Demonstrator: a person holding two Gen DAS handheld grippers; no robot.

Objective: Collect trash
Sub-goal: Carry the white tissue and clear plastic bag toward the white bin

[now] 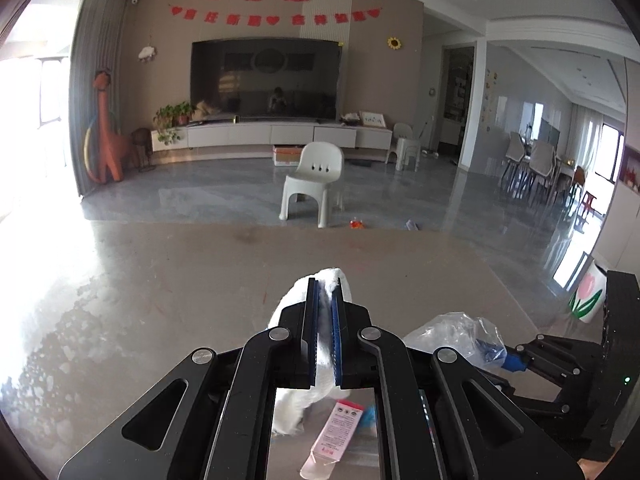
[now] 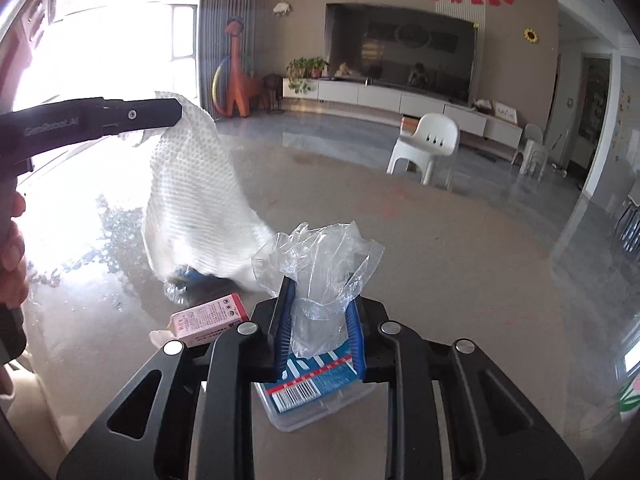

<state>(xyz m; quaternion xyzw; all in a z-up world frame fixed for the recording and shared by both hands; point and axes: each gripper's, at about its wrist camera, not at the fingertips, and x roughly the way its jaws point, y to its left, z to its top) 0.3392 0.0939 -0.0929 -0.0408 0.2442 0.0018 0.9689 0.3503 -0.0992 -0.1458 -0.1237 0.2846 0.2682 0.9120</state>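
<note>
While clamped, paper towel (image 1: 332,280) pokes beyond left hand-held gripper (image 1: 325,300).

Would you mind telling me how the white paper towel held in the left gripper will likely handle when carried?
Probably floppy: the paper towel drapes limply from the left gripper. Likely very light, since a pinched corner carries it. It may drag across the table.

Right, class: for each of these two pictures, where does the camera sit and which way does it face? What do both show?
Left wrist: on the left gripper, facing the TV wall across the table; its fingers pinch a white paper towel.
Right wrist: on the right gripper, facing the same wall; its fingers hold a clear plastic bag; a hand shows at left.
Shared: towel, bag, pink carton, white chair, each other's gripper.
</note>
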